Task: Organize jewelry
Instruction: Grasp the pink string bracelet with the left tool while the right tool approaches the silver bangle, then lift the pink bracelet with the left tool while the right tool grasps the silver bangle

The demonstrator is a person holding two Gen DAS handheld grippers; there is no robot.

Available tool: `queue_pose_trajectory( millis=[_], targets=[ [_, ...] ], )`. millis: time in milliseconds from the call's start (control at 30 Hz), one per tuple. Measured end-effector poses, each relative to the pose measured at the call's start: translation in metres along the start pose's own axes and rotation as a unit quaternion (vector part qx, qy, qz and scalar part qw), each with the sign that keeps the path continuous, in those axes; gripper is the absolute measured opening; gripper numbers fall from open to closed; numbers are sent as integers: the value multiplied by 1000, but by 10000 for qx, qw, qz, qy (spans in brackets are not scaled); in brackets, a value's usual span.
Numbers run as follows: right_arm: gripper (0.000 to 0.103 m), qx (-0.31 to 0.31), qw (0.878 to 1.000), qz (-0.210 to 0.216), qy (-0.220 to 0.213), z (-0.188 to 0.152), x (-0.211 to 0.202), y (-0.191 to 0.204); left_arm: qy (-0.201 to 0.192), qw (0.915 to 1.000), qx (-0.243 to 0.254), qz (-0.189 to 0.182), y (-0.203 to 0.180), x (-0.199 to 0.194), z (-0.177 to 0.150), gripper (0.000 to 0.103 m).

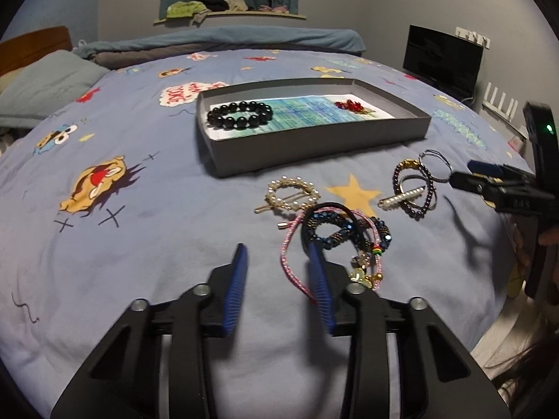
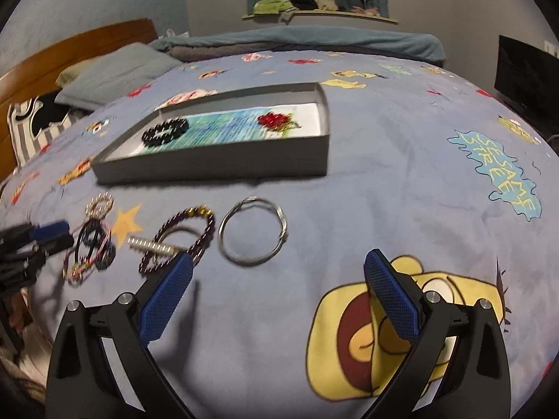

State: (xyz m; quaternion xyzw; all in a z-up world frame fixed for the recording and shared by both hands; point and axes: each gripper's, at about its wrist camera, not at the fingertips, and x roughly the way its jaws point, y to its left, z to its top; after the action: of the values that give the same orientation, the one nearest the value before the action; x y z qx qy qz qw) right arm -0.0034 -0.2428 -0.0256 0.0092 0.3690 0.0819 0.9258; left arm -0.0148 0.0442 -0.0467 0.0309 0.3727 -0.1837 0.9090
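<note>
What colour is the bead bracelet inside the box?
Black. The bead bracelet lies at the left end of the grey box, clearest in the left wrist view.

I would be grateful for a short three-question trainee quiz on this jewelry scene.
1. True or false: the black bead bracelet lies inside the gray box.
2. Which piece lies nearest the right gripper? A) silver ring bangle B) red bead piece C) pearl hair clip
3. Fill in: the left gripper has its right finger at the tangled pile of ____ on the bedspread.

Key:
1. True.
2. A; it lies on the bedspread just ahead of the open jaws.
3. Bracelets; the pink cord loops around that finger, and the pads do not pinch anything.
</note>
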Motion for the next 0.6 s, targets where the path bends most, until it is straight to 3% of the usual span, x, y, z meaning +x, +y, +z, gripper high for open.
queue_pose_trajectory(
  millis=[67,300,467,567,600],
  targets=[
    [87,-88,10000,-36,22,1,3,1,28,10000,17,-70,-1,1,-1,26],
    [78,-627,9978,-201,55,2,15,16,127,9998,40,-138,0,8,-4,20],
    [62,-908,9957,-200,10,7,21,25,129,9998,-47,-134,0,11,0,16],
    [48,-912,9957,-135,-17,10,21,26,129,9999,57,-57,-3,12,2,6],
    [48,-863,9962,-89,-23,11,20,25,109,9999,58,-50,-3,11,2,4]
  ],
)
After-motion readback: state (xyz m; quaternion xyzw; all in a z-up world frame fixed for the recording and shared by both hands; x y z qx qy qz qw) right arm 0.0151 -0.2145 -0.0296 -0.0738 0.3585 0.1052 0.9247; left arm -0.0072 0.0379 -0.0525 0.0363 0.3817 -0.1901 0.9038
